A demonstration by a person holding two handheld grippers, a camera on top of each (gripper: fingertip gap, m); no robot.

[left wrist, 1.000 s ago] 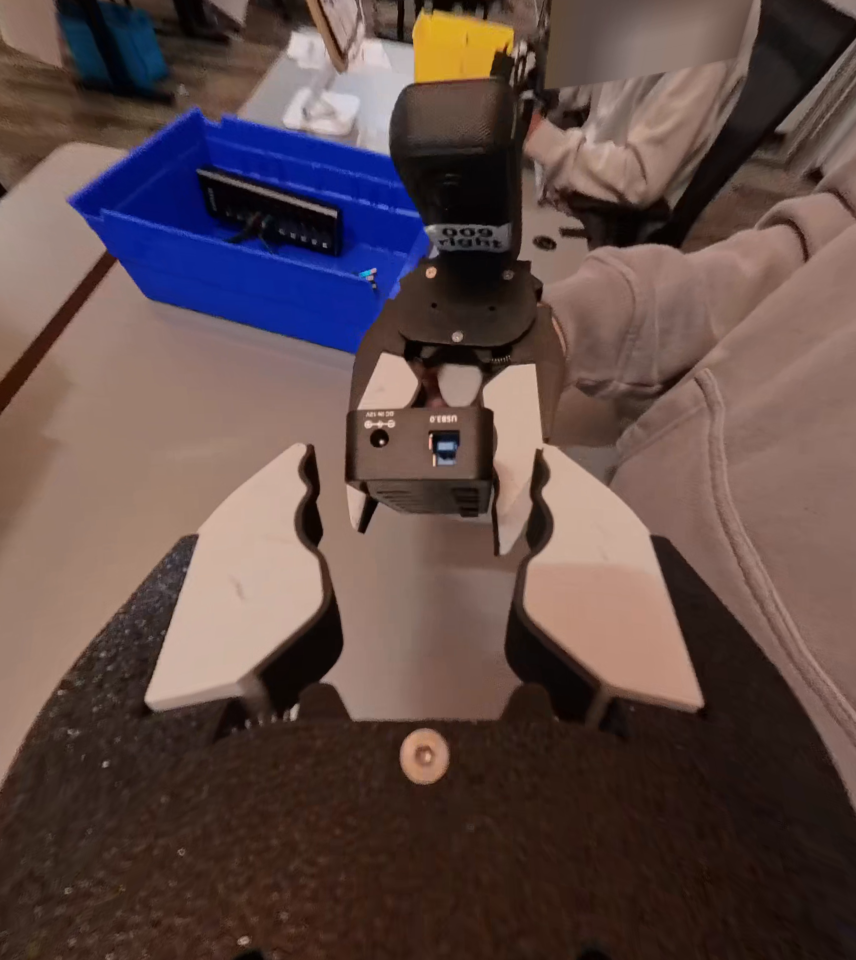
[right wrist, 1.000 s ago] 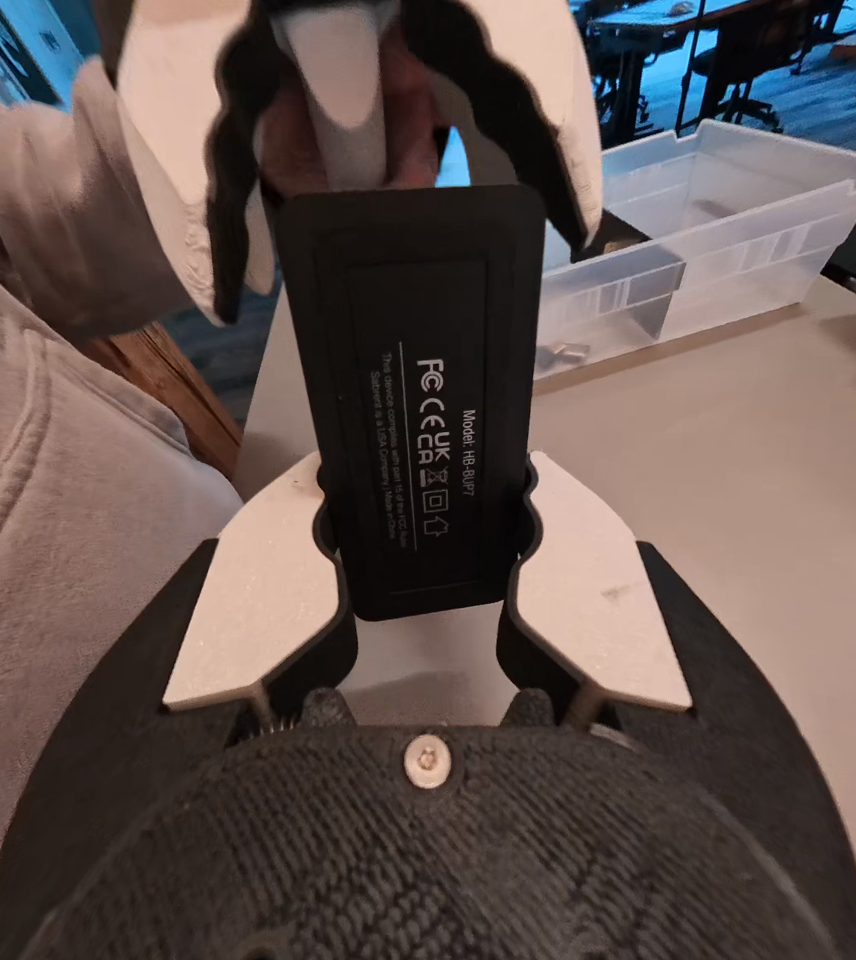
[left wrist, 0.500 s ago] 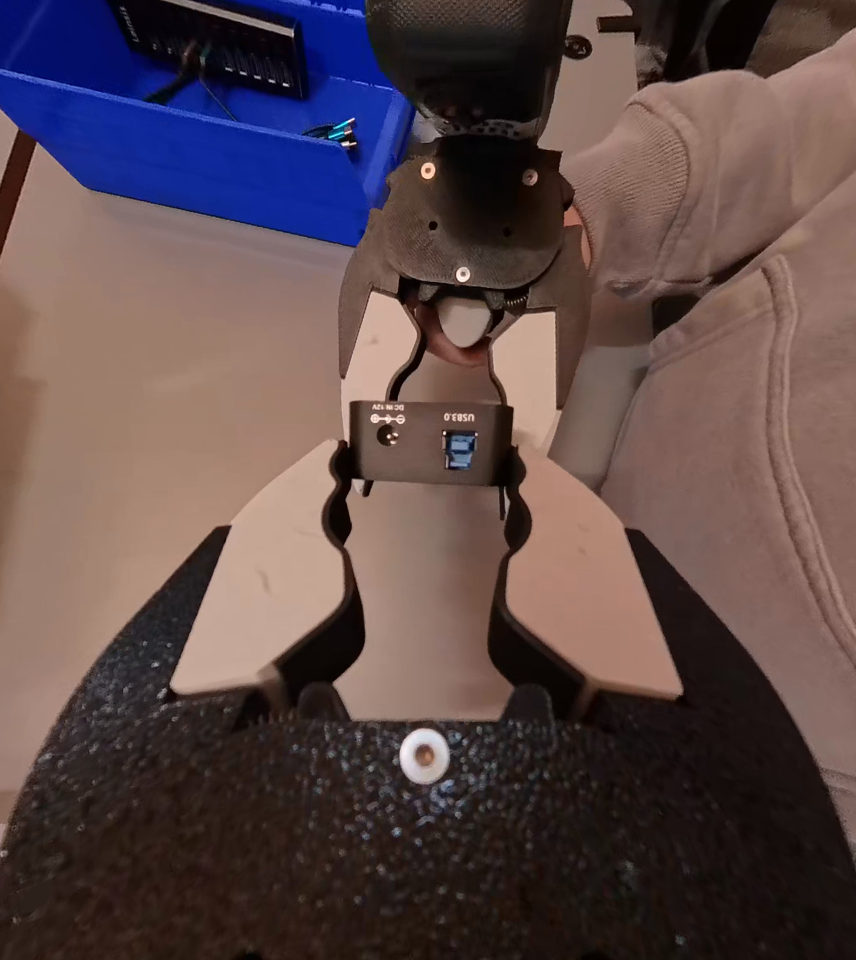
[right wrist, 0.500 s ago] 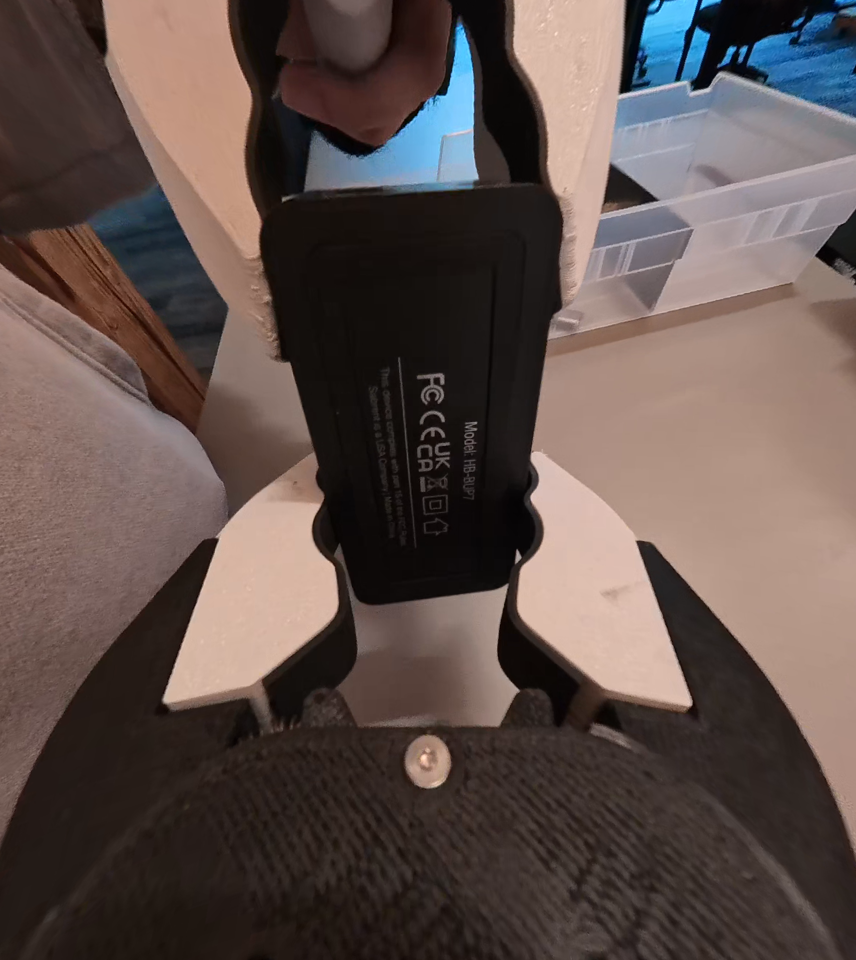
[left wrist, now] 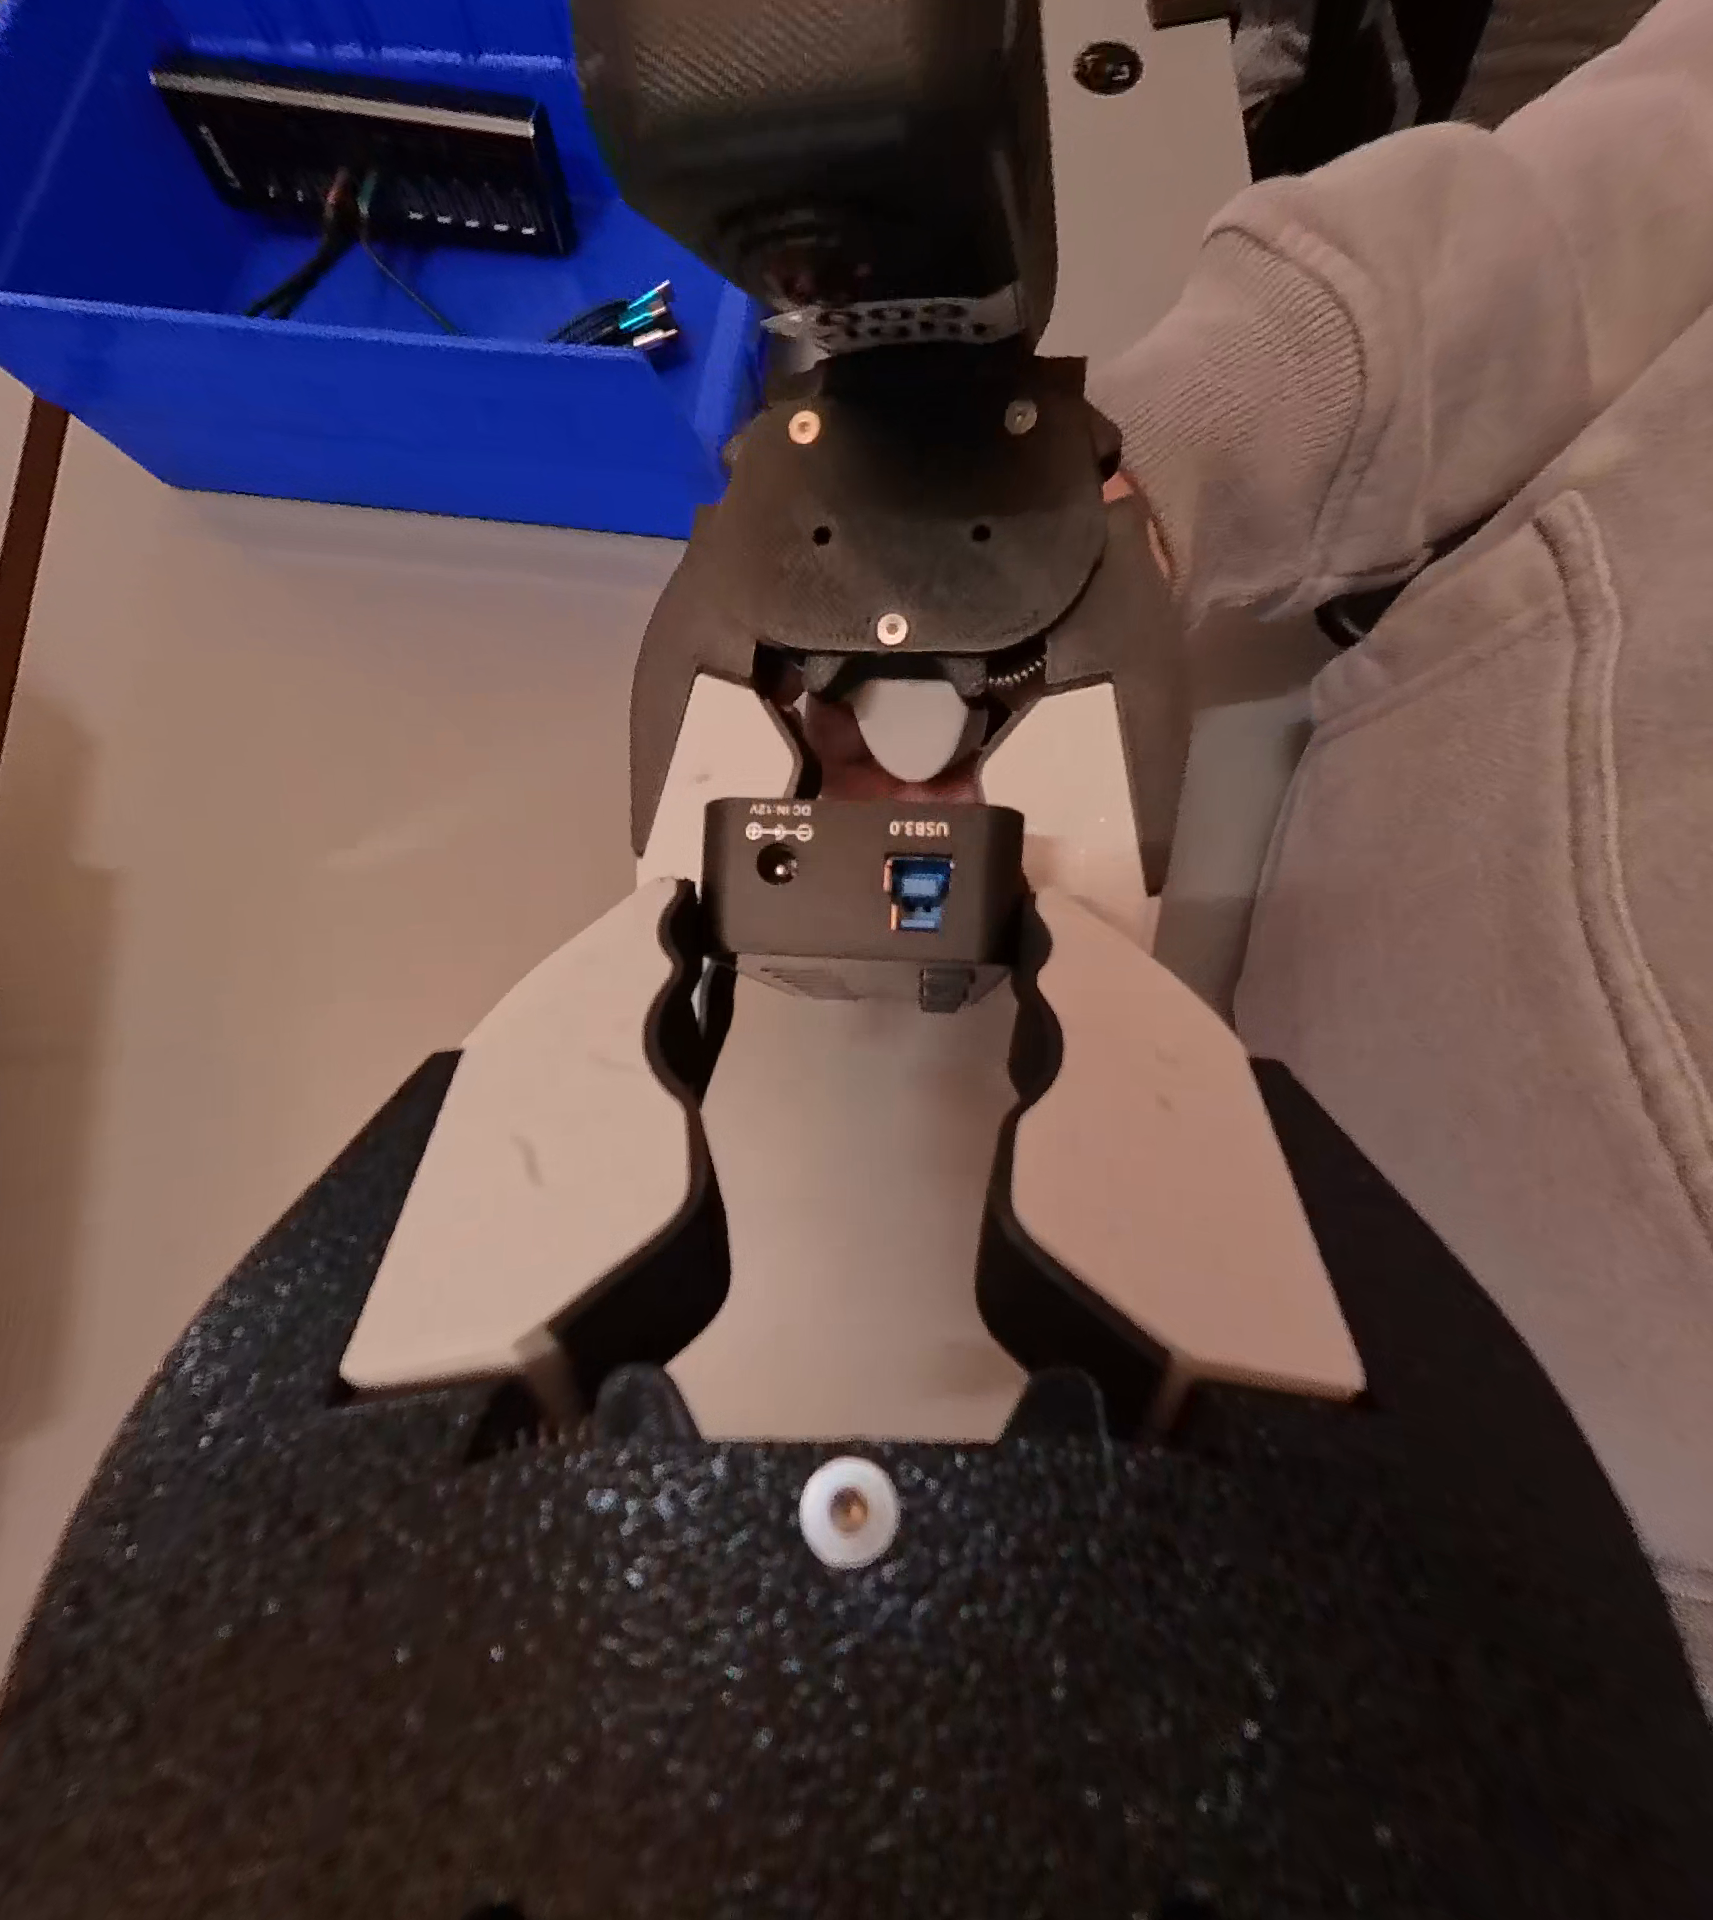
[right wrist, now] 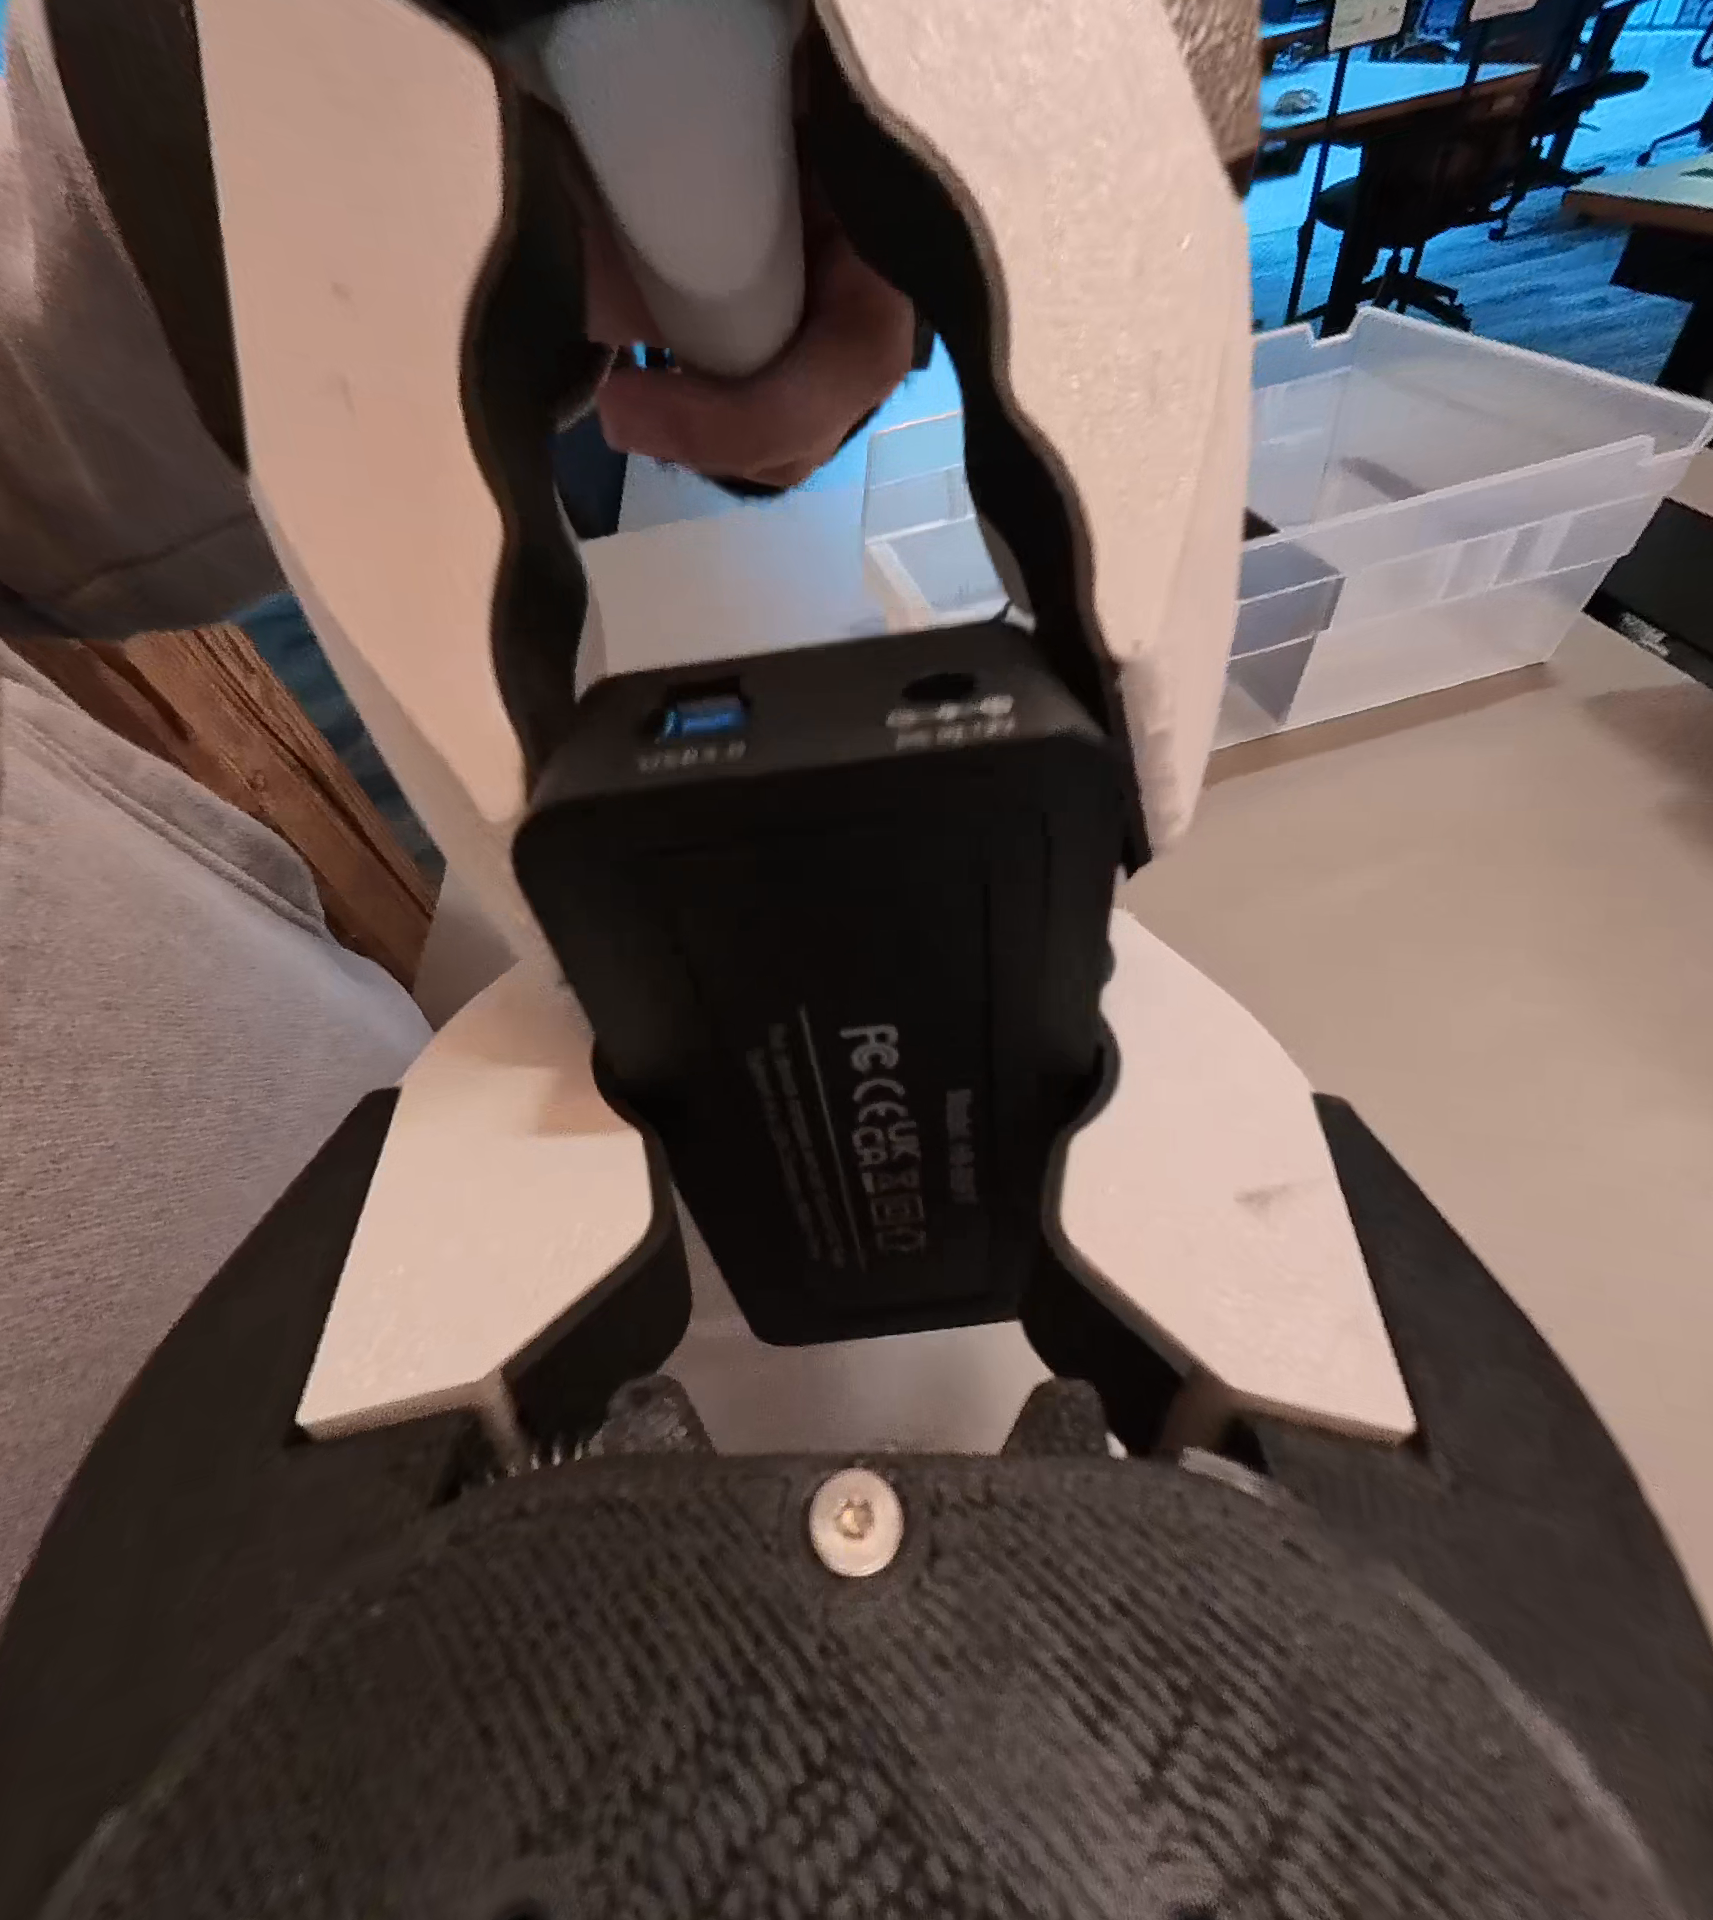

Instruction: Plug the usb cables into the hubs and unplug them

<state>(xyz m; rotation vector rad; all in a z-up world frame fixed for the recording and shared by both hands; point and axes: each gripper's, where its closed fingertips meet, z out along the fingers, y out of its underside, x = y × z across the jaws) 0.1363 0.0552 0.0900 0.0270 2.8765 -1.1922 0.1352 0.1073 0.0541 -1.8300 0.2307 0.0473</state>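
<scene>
Handover under way above the surface (left wrist: 312, 883): my left gripper (left wrist: 857, 935) now has its tips against both sides of the hub (left wrist: 862, 883) at the port end, where a second ago they stood wide and short of it. My right gripper (right wrist: 852, 1101) grips the hub's other end, so the black box hangs between the two, its label side toward the right camera and tilted more than it was. In my judgement the left is taking over the hold so the right can let go and fetch a cable (left wrist: 623, 317). Those lie ahead and to the left of the left gripper, in the blue bin (left wrist: 364, 416) beside a second hub (left wrist: 364, 171). No cable is plugged into the held hub yet.
</scene>
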